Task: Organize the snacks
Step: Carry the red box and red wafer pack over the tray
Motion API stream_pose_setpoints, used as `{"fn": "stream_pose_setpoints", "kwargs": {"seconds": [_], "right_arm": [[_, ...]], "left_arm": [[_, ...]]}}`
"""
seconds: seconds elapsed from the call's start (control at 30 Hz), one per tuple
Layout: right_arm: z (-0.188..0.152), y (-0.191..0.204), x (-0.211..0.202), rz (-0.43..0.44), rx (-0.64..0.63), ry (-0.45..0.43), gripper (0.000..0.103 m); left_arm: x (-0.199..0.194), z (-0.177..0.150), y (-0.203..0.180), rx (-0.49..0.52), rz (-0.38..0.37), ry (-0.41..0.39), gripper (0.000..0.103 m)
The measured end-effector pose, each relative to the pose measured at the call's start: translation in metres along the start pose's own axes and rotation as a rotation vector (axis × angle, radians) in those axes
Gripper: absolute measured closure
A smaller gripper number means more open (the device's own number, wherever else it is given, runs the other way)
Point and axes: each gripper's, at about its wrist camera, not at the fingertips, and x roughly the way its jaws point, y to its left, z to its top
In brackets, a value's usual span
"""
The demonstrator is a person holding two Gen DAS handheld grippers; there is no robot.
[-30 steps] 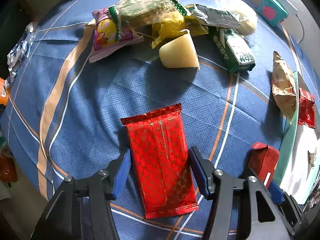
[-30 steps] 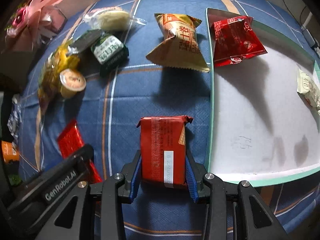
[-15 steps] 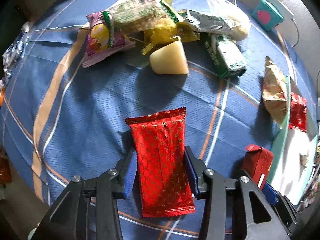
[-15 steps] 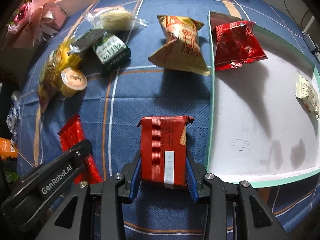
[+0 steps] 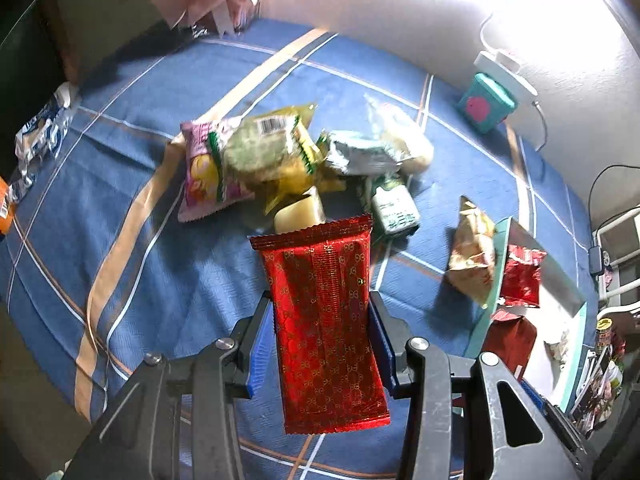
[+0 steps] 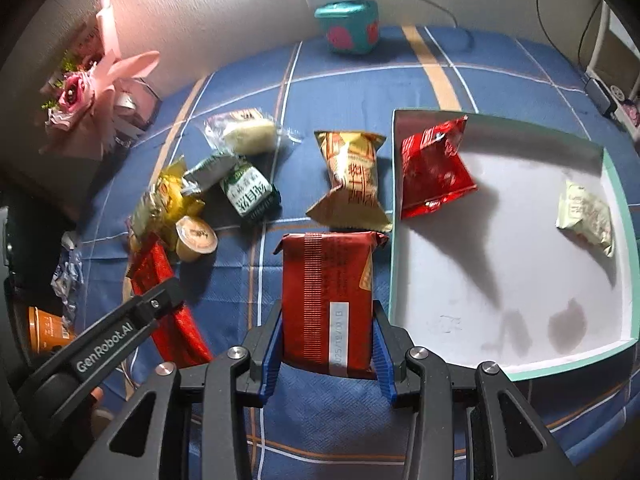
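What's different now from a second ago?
The left tool has just been closing on the long red packet and now grips it. Both tools lifted their packets off the cloth. The right tool kept its grip on the red pack. The snack pile and tray stayed put.

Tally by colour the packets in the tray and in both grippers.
Red: 3 (red packet in tray, long red packet in left gripper, red block packet in right gripper)
Pale: 1 (pale packet in tray)
Total: 4
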Motion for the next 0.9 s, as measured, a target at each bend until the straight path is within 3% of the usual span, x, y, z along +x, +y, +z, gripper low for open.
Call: {"fn": "stream_pose_setpoints", "kwargs": {"seconds": [0.27, 0.47, 0.67, 0.9], "right_arm": [[0.007, -0.040, -0.023, -0.051, 0.081, -0.021, 0.061], [0.013, -0.113, -0.035, -0.204, 0.240, -0.041, 0.061], [0.009, -0.187, -0.056, -0.248, 0.389, -0.060, 0.061], [-0.001, -0.237, -0.070, -0.283, 0.485, -0.072, 0.061]], "left_arm": [[-0.007, -0.009, -0.031, 0.078, -0.044, -0.026, 0.057], [-0.005, -0.028, -0.082, 0.201, -0.121, -0.006, 0.057], [-0.004, -0.053, -0.134, 0.331, -0.182, 0.006, 0.057], [0.002, -0.069, -0.175, 0.425, -0.242, -0.002, 0.057]]}}
